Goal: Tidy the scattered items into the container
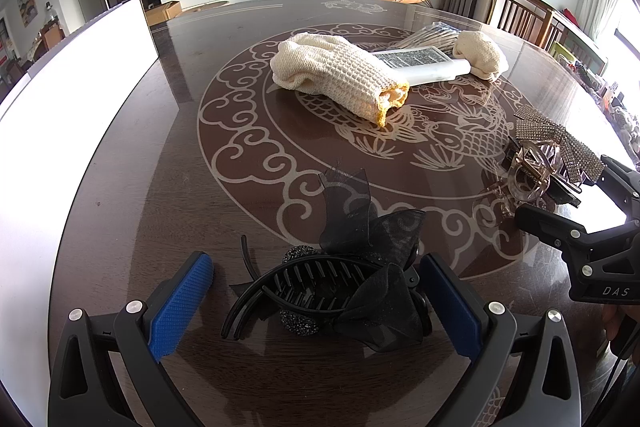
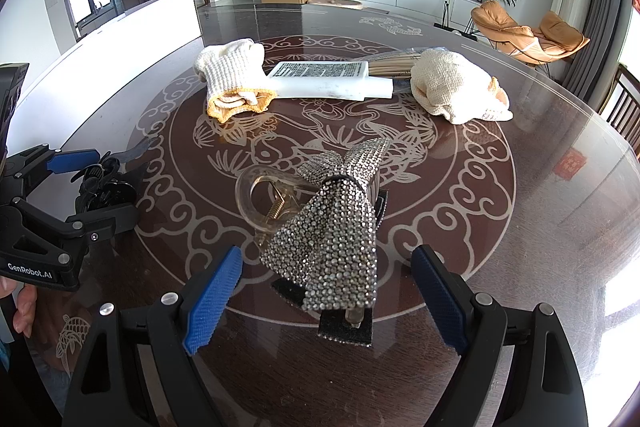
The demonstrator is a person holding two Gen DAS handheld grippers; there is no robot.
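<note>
Between the wide-open jaws of our left gripper (image 1: 316, 301) lies a black hair claw (image 1: 328, 291), its curved plastic teeth topped with a gauzy mesh bow and beaded balls; the ribbed blue pads stand clear of it on both sides, though the right pad looks very near the bow and we cannot be sure of a gap there. Our right gripper (image 2: 326, 301) is likewise spread wide and holds nothing, with a rhinestone bow clip (image 2: 336, 227) on a clear amber claw lying between and just ahead of its pads. Beyond both, on the glossy dark table (image 1: 168, 155) with its pale carp and cloud inlay, rest two knitted cream gloves (image 1: 340, 75) (image 2: 456, 87), a flat white bottle (image 2: 328, 79) between them and a bundle of thin sticks (image 2: 396, 63) behind. The white container (image 1: 80, 67) stands far left of the jaws.
</note>
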